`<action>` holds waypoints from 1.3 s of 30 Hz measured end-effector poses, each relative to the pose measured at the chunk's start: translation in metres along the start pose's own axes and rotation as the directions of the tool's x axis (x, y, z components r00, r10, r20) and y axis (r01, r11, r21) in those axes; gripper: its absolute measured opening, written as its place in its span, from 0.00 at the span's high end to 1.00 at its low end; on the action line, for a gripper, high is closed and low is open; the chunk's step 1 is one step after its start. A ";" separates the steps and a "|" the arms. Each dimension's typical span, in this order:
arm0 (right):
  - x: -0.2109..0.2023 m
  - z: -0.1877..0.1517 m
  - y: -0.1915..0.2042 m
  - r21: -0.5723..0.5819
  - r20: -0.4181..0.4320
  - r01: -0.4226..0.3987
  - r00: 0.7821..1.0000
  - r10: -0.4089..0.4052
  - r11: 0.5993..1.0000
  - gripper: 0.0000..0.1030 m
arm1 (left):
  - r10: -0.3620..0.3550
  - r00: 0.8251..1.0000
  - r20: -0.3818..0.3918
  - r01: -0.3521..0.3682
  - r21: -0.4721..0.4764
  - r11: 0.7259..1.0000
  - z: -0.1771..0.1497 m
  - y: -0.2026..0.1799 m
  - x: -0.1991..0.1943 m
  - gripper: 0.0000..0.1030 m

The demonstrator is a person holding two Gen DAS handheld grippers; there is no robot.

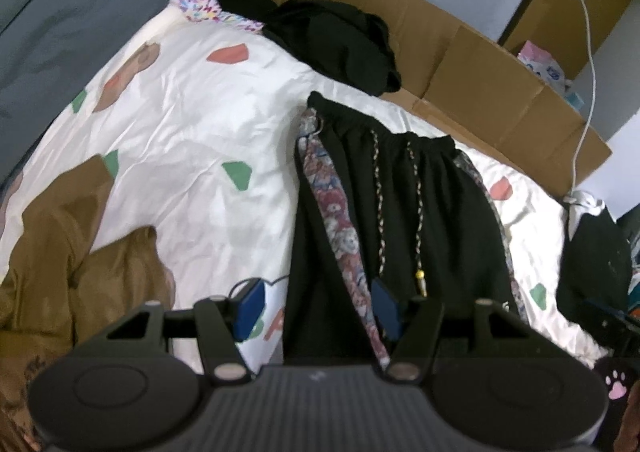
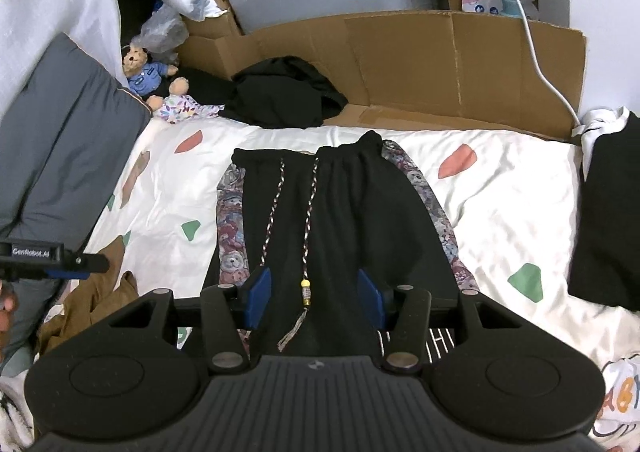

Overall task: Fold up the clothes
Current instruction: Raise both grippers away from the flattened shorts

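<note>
White patterned bedsheet carries black drawstring pants laid flat; both hand-held grippers, left and right, hover spread above them.

- My right gripper hangs with its jaws apart over the black trousers; nothing stands between them and the cloth.
- Left of the trousers the white duvet lies bare: free passage for my left gripper.
- The brown garment crowds the near left corner.
- A black clothes heap and cardboard close off the far side.
- A folded black garment blocks the right edge.
</note>
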State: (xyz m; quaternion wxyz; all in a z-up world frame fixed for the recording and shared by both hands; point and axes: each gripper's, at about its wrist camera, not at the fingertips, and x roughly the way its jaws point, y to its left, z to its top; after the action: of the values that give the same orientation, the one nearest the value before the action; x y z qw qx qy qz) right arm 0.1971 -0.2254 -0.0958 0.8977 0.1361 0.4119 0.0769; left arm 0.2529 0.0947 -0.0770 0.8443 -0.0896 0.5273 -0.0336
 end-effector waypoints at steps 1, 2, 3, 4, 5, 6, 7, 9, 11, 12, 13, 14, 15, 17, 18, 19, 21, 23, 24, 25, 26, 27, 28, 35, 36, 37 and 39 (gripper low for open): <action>0.000 -0.003 -0.001 0.001 0.001 -0.001 1.000 0.001 1.000 0.48 | -0.002 1.000 -0.002 0.002 -0.007 1.000 -0.003 0.001 0.000 0.40; 0.000 -0.007 -0.001 0.000 0.001 -0.002 1.000 0.002 1.000 0.48 | -0.006 1.000 -0.004 0.006 -0.013 1.000 -0.006 0.002 0.001 0.40; 0.000 -0.010 -0.002 -0.001 0.001 -0.003 1.000 0.003 1.000 0.48 | -0.011 1.000 -0.006 0.011 -0.016 1.000 -0.010 0.002 0.001 0.40; 0.000 -0.013 -0.002 -0.005 -0.001 -0.005 1.000 0.005 1.000 0.48 | -0.017 1.000 -0.011 0.016 -0.018 1.000 -0.014 0.002 0.002 0.40; 0.001 -0.017 -0.003 -0.010 -0.003 -0.007 1.000 0.007 1.000 0.48 | -0.023 1.000 -0.016 0.023 -0.023 0.999 -0.019 0.003 0.003 0.40; 0.001 -0.021 -0.003 -0.018 -0.007 -0.009 1.000 0.008 1.000 0.48 | -0.027 0.999 -0.021 0.026 -0.029 0.999 -0.023 0.003 0.005 0.40; 0.003 -0.025 -0.004 -0.023 -0.012 -0.009 1.000 0.008 1.000 0.48 | -0.028 0.999 -0.026 0.027 -0.035 0.999 -0.027 0.004 0.007 0.40; 0.007 -0.031 -0.006 -0.020 -0.026 -0.012 1.000 0.012 1.000 0.48 | -0.029 0.999 -0.040 0.028 -0.041 0.999 -0.034 0.004 0.012 0.40; 0.010 -0.036 -0.008 -0.015 -0.039 -0.017 0.999 0.016 1.000 0.48 | -0.037 0.998 -0.057 0.035 -0.043 0.998 -0.040 0.003 0.019 0.40; 0.012 -0.038 -0.008 -0.018 -0.044 -0.017 0.999 0.016 1.000 0.48 | -0.044 0.997 -0.066 0.041 -0.044 0.998 -0.044 0.002 0.023 0.41; 0.013 -0.039 -0.008 -0.022 -0.047 -0.017 0.999 0.016 1.000 0.48 | -0.052 0.996 -0.074 0.049 -0.046 0.998 -0.047 0.000 0.027 0.41; 0.016 -0.041 -0.006 -0.027 -0.056 -0.016 0.998 0.014 1.000 0.48 | -0.059 0.995 -0.082 0.055 -0.047 0.997 -0.050 -0.002 0.031 0.41; 0.018 -0.043 -0.006 -0.030 -0.064 -0.015 0.998 0.013 0.999 0.48 | -0.065 0.994 -0.090 0.061 -0.047 0.997 -0.053 -0.003 0.035 0.41; 0.023 -0.049 -0.008 -0.023 -0.077 -0.014 0.997 0.013 1.000 0.48 | -0.073 0.992 -0.104 0.068 -0.057 0.996 -0.060 -0.007 0.042 0.41; 0.025 -0.052 -0.009 -0.018 -0.083 -0.014 0.996 0.012 1.000 0.48 | -0.076 0.991 -0.110 0.070 -0.063 0.996 -0.064 -0.008 0.046 0.41; 0.027 -0.055 -0.010 -0.013 -0.090 -0.012 0.996 0.011 1.000 0.48 | -0.079 0.990 -0.115 0.071 -0.068 0.995 -0.066 -0.010 0.049 0.41; 0.031 -0.062 -0.011 -0.004 -0.100 -0.010 0.995 0.009 1.000 0.48 | -0.084 0.988 -0.128 0.076 -0.071 0.995 -0.072 -0.015 0.055 0.42; 0.034 -0.069 -0.010 -0.013 -0.104 0.001 0.995 -0.003 1.000 0.48 | -0.089 0.986 -0.142 0.079 -0.071 0.994 -0.076 -0.020 0.060 0.45; 0.035 -0.073 -0.009 -0.021 -0.103 0.009 0.995 -0.011 1.000 0.48 | -0.089 0.984 -0.153 0.079 -0.071 0.994 -0.078 -0.023 0.062 0.49; 0.036 -0.075 -0.008 -0.024 -0.107 0.009 0.994 -0.011 1.000 0.48 | -0.089 0.982 -0.168 0.078 -0.071 0.994 -0.082 -0.026 0.065 0.52; 0.037 -0.077 -0.008 -0.024 -0.112 0.005 0.994 -0.008 1.000 0.48 | -0.089 0.979 -0.182 0.078 -0.071 0.994 -0.085 -0.029 0.068 0.56; 0.038 -0.080 -0.008 -0.024 -0.117 0.002 0.993 -0.004 1.000 0.48 | -0.090 0.978 -0.190 0.078 -0.072 0.994 -0.086 -0.031 0.070 0.58; 0.039 -0.081 -0.008 -0.023 -0.119 0.001 0.993 -0.003 1.000 0.48 | -0.093 0.975 -0.201 0.080 -0.074 0.994 -0.089 -0.034 0.072 0.58; 0.038 -0.079 -0.013 0.024 -0.107 -0.009 0.994 0.012 1.000 0.48 | -0.090 0.961 -0.261 0.083 -0.040 0.996 -0.103 -0.053 0.083 0.58; 0.037 -0.079 -0.013 0.030 -0.104 -0.012 0.994 0.015 0.999 0.48 | -0.086 0.960 -0.266 0.080 -0.034 0.996 -0.104 -0.055 0.084 0.58; 0.037 -0.078 -0.014 0.036 -0.102 -0.016 0.995 0.019 0.999 0.48 | -0.082 0.959 -0.271 0.078 -0.028 0.997 -0.105 -0.057 0.086 0.58; 0.036 -0.078 -0.015 0.046 -0.099 -0.023 0.995 0.028 0.999 0.48 | -0.075 0.957 -0.280 0.073 -0.017 0.997 -0.108 -0.061 0.089 0.58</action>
State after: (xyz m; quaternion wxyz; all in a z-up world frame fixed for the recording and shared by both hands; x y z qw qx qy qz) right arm 0.1616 -0.2168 -0.1744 0.8717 0.1573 0.4562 0.0858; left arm 0.1979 0.0090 -0.1900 0.7591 -0.1062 0.6378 -0.0757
